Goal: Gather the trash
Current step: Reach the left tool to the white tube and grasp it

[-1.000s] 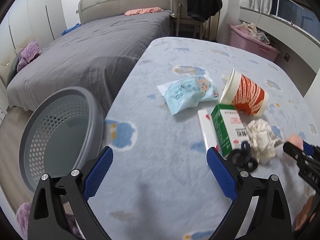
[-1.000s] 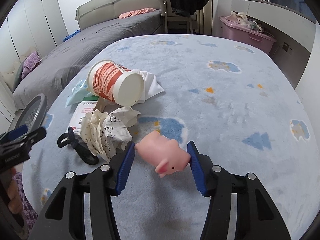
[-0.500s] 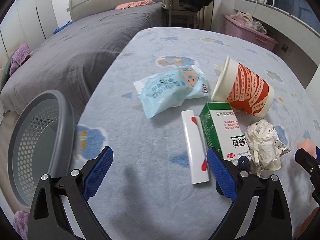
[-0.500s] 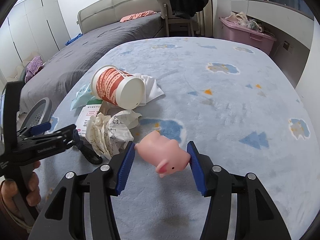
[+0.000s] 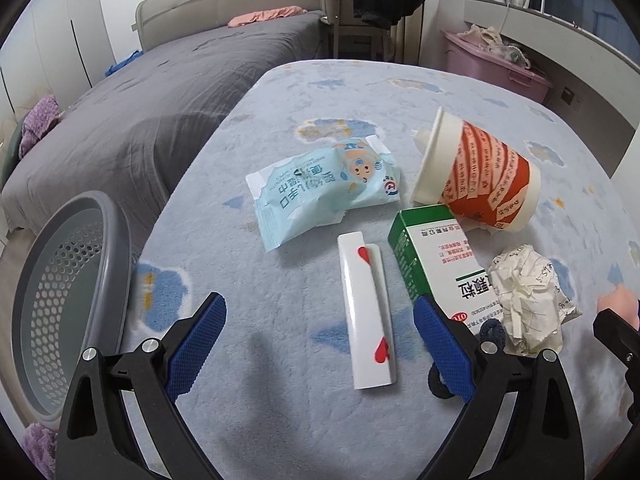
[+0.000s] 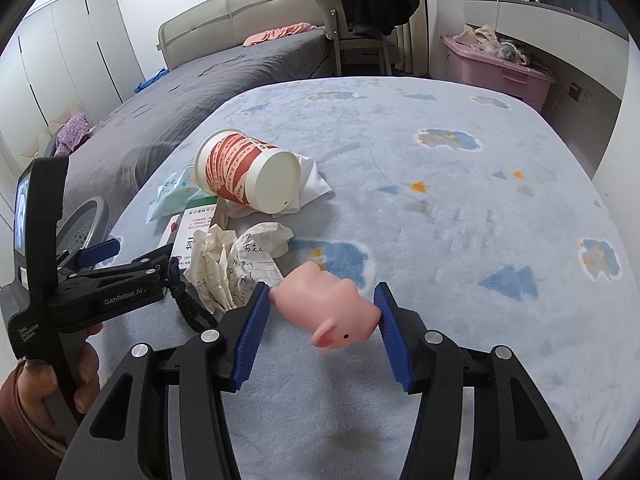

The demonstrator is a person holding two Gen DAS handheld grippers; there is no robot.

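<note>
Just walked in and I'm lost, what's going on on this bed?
A person is clearing trash off a blue blanket. The right gripper is shut on a pink toy pig. The left gripper hangs open over a white strip packet, with a grey basket beside the bed.

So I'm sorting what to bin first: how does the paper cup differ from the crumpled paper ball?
The paper cup keeps its round shape and lies tipped on its side; the crumpled paper ball is a shapeless wad. The cup is printed red and white, while the ball is pale with handwriting on it. The cup looks the bulkier of the two, and the ball lies nearer the grippers. Both rest free on the blue blanket, in neither gripper.
</note>
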